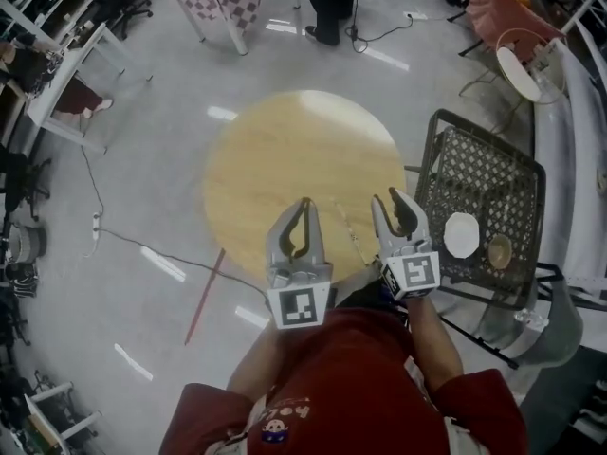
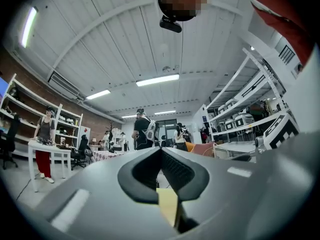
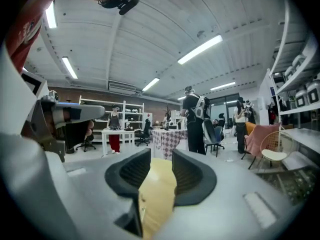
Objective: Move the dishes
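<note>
Mesh rack (image 1: 474,169) held plate (image 1: 462,234) and bowl (image 1: 499,250); left gripper (image 1: 303,202) was pressed together, right gripper (image 1: 387,197) spread. Shallow pinch could drop plate.

"Anything legible from where you stand?"

"Hardly. There is orange lettering (image 1: 285,411) on the red shirt (image 1: 379,396), at six o'clock from the round table (image 1: 285,150), but it is upside down and too small to read."

"And the cubes?"

"The left gripper (image 1: 303,203) has a black-and-white square marker (image 1: 299,307) on its cube. The right gripper (image 1: 387,197), at five o'clock, has a second marker (image 1: 414,273). Both are patterns only, with no letters or numbers."

"The shelves?"

"Nothing I can read there."
</note>
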`<state>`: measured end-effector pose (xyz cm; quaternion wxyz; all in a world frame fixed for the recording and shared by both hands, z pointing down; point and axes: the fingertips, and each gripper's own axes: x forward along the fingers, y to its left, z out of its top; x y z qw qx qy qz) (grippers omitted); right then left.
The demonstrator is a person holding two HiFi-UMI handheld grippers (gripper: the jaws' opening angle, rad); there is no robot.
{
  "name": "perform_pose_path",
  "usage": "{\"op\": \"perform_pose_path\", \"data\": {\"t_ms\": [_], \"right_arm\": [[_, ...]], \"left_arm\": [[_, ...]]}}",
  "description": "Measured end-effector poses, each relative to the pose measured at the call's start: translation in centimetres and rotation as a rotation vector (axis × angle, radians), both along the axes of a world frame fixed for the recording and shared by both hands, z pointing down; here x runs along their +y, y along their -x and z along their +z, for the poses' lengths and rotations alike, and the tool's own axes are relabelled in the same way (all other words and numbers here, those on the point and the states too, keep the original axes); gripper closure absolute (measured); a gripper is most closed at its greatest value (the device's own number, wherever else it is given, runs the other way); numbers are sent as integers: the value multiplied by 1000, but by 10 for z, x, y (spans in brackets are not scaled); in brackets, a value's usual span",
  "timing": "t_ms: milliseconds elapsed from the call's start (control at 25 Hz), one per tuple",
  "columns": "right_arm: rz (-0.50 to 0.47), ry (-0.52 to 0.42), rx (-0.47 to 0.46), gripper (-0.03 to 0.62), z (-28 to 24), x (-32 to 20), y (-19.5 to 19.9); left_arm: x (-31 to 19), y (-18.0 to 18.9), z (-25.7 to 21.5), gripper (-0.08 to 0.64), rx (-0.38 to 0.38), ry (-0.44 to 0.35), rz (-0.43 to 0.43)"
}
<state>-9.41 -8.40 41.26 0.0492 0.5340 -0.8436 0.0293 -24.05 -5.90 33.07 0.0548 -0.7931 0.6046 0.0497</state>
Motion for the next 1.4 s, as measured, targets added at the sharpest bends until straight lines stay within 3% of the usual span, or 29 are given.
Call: {"op": "perform_pose_path", "data": {"t_ms": [160, 400, 600, 1120, 1400], "right_arm": [[-24, 85, 9, 469, 25, 1, 17], [-125, 272, 134, 469, 79, 8, 48], [-193, 404, 234, 469, 118, 18, 54], [-193, 727, 383, 446, 202, 28, 63], [-175, 781, 398, 446, 225, 32, 62]], "left_arm": [[5, 10, -1, 554, -3, -5, 5], [5, 24, 0, 554, -1, 0, 13], [-1, 25, -6, 554, 30, -44, -2], [-3, 46, 5, 554, 50, -18, 1], [-2, 51, 11, 554, 77, -5, -10]]}}
